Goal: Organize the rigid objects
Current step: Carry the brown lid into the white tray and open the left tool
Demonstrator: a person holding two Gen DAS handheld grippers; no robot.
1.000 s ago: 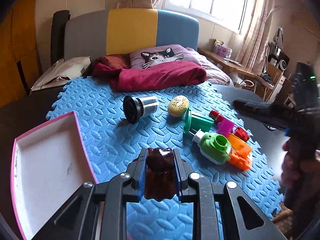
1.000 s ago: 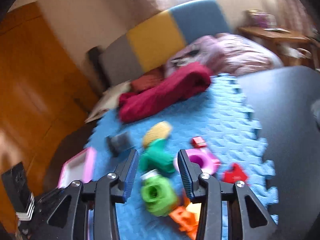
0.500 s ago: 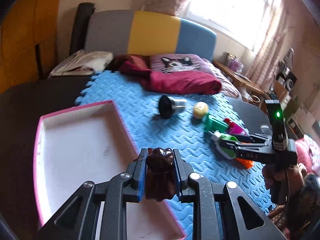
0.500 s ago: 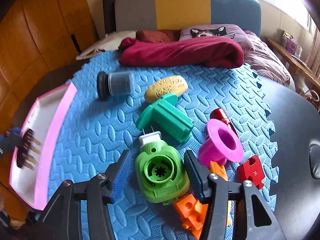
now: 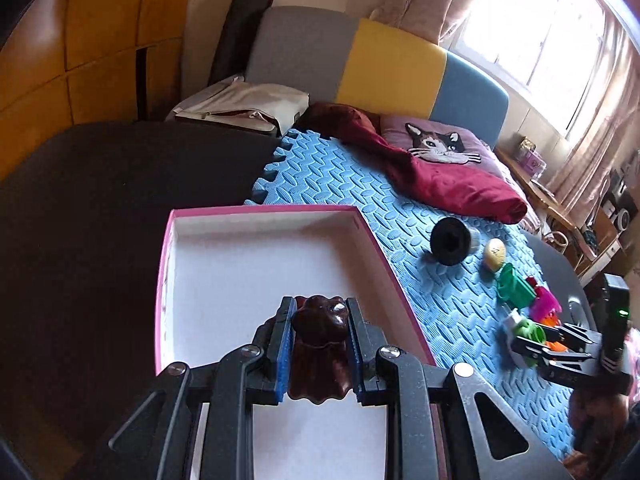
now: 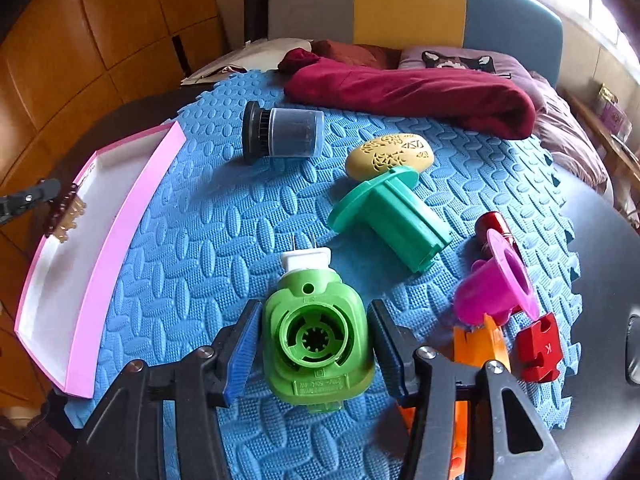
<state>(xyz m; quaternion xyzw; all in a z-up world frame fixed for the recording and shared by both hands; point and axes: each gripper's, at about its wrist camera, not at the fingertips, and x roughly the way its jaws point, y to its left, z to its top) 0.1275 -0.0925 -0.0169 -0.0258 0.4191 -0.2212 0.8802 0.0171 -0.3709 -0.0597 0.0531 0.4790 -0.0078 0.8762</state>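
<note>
My left gripper (image 5: 320, 312) is shut on a dark brown comb-like piece (image 5: 320, 344) and holds it over the near part of the pink-rimmed white box (image 5: 264, 210). In the right wrist view that piece (image 6: 64, 216) hangs, teeth down, above the box (image 6: 132, 208). My right gripper (image 6: 314, 308) straddles a green plug-in device (image 6: 316, 336) with a white pronged end, lying on the blue foam mat (image 6: 200, 240). Its jaws are closing, and the pads stand just beside the device's sides. The left wrist view shows this gripper (image 5: 520, 344) low over the green device (image 5: 530, 330).
Also on the mat lie a clear cylinder with a black cap (image 6: 284, 134), a yellow oval (image 6: 390, 154), a teal spool (image 6: 388, 216), a magenta funnel (image 6: 496, 288), a red block (image 6: 538, 348) and an orange piece (image 6: 480, 344). A maroon cloth (image 6: 412, 92) lies at the back.
My left gripper carried the brown piece leftward from the mat to above the box. My right gripper came down around the green device and its jaws stand wider than a second ago.
</note>
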